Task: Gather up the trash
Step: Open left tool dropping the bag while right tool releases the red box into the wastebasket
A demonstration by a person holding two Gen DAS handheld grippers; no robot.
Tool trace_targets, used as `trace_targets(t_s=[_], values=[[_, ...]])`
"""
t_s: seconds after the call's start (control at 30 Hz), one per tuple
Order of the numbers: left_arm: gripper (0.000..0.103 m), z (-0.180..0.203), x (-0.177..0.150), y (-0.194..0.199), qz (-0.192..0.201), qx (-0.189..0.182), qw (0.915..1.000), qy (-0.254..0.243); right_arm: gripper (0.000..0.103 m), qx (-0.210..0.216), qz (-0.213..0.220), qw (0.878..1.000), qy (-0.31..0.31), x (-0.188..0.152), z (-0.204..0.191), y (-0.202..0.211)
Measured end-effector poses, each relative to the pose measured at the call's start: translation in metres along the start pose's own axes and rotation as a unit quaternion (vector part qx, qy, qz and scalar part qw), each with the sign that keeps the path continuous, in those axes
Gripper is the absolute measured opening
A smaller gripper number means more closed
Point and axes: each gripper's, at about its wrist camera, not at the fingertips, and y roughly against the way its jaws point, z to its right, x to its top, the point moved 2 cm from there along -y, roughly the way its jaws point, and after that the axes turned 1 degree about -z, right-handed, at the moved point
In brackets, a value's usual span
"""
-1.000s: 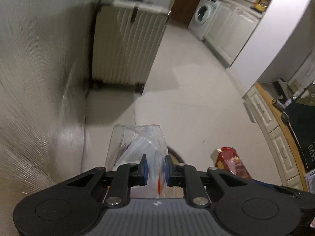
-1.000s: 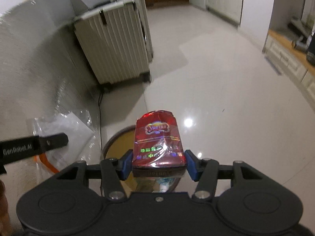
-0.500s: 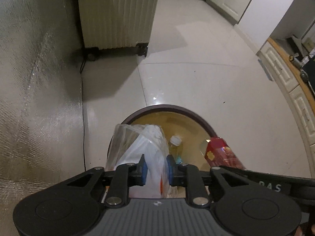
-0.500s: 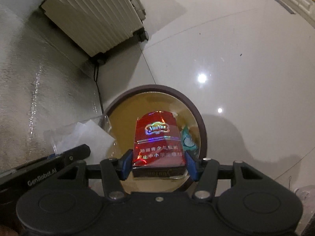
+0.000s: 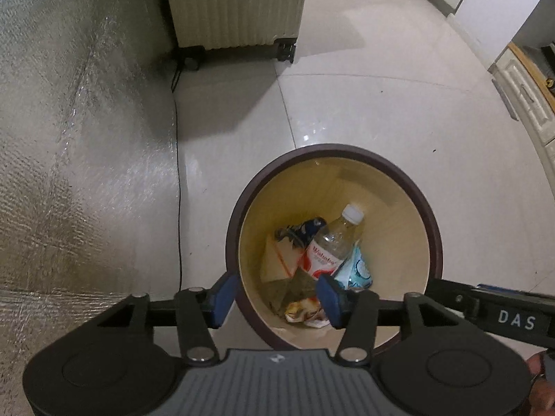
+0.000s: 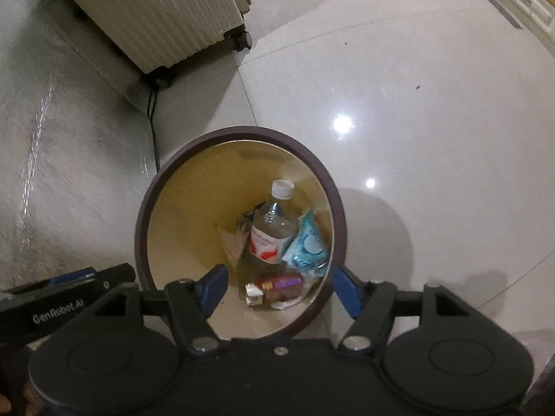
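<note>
Both views look steeply down into a round waste bin with a dark brown rim and a pale yellow inside (image 5: 333,152), which stands on glossy pale floor tiles (image 5: 381,111) in the lower middle of each frame. The left gripper (image 5: 277,296) has just been opening its jaws; its blue pads (image 5: 223,294) stand well apart with nothing between them, the bin's near rim showing through the gap. The right gripper (image 6: 280,289) has likewise just been opening its jaws, and its blue pads (image 6: 347,289) are spread wide and empty above the bin mouth. At the bottom of the bin lie a clear plastic water bottle with a white cap and red-and-white label (image 5: 334,242), a light blue plastic wrapper (image 5: 357,270) just beside it, and a crumpled clear bag with paper and an orange strip (image 5: 281,260). In the right wrist view a dark red cigarette pack (image 6: 282,284) lies low in the bin, nearest the gripper. A cream ribbed hard-shell suitcase on black wheels (image 5: 236,3) stands at the top of the frames, beside a silvery textured wall covering (image 5: 76,138) filling the left side.
</note>
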Motion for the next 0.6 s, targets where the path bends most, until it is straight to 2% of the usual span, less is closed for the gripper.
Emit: trace_targets(t_s=[0.1, 0.2, 0.27, 0.43, 0.6], values=[[0.059, 0.0, -0.002, 0.003, -0.002, -0.001, 1.0, -0.002, 0.074, -0.009, 0.005, 1.0, 0.021, 0.0, -0.001, 0.003], [0.069, 0.0, -0.002, 0.006, -0.002, -0.003, 1.0, -0.001, 0.078, -0.02, 0.011, 0.999, 0.047, 0.0, -0.002, 0.009], [0.079, -0.001, -0.004, 0.008, -0.001, -0.003, 1.0, 0.002, 0.082, -0.024, 0.017, 0.998, 0.058, -0.001, -0.002, 0.014], [0.087, -0.005, -0.008, 0.018, 0.009, 0.001, 0.9999, 0.01, 0.087, -0.03, 0.031, 0.997, 0.071, -0.001, 0.001, 0.028], [0.097, -0.006, -0.013, 0.032, 0.02, -0.001, 0.9997, 0.015, 0.098, -0.04, 0.048, 0.995, 0.079, -0.004, 0.004, 0.044]])
